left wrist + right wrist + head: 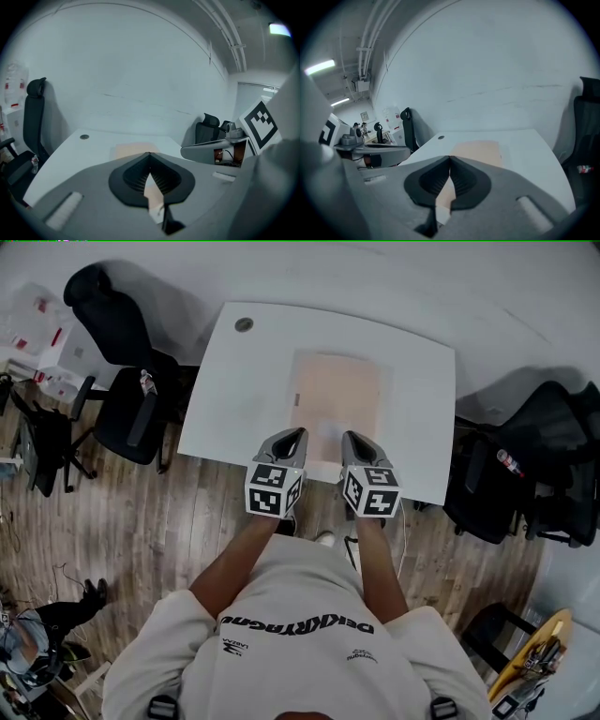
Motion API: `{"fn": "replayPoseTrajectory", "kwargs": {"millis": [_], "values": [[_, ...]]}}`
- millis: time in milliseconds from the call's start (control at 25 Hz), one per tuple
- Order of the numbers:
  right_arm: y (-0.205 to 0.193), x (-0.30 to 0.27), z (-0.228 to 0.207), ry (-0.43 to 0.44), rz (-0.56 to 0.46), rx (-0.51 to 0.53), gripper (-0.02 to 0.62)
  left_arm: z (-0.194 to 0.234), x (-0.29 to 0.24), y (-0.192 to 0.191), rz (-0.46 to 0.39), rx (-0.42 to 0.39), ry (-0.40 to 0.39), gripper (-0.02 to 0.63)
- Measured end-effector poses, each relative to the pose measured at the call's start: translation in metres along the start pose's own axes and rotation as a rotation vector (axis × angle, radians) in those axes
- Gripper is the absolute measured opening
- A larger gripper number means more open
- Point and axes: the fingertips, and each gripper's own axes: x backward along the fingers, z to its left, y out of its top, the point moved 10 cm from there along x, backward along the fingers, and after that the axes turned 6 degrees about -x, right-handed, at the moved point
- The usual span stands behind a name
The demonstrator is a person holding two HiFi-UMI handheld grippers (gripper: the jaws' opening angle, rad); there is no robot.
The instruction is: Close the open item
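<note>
Frustratingly, the left tool and right tool, jaws pressed together empty, are masking the six-o'clock edge of a pale flat item on the white bench.

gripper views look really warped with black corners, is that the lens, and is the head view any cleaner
Left gripper view: wide-angle lens bows the wall and table, corners go black, the left tool is soft up close. Right gripper view: same bowing, ceiling light glares. Head view: even light, milder edge curving.
</note>
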Motion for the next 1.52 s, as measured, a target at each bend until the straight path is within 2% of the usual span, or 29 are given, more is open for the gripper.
{"fn": "replayPoseTrajectory", "kwargs": {"millis": [400, 960, 1520], "values": [[0.005, 0.039, 0.000, 0.035, -0.127, 0.020, 0.002, -0.036, 0.026, 0.022, -0.118, -0.048, 0.008, 0.005], [0.020, 0.084, 0.001, 0.058, -0.328, 0.074, 0.002, -0.065, 0.051, 0.039, -0.260, -0.096, 0.030, 0.005], [0.029, 0.109, 0.009, 0.050, -0.448, 0.124, 0.002, -0.076, 0.068, 0.053, -0.373, -0.135, 0.031, 0.005]]}}
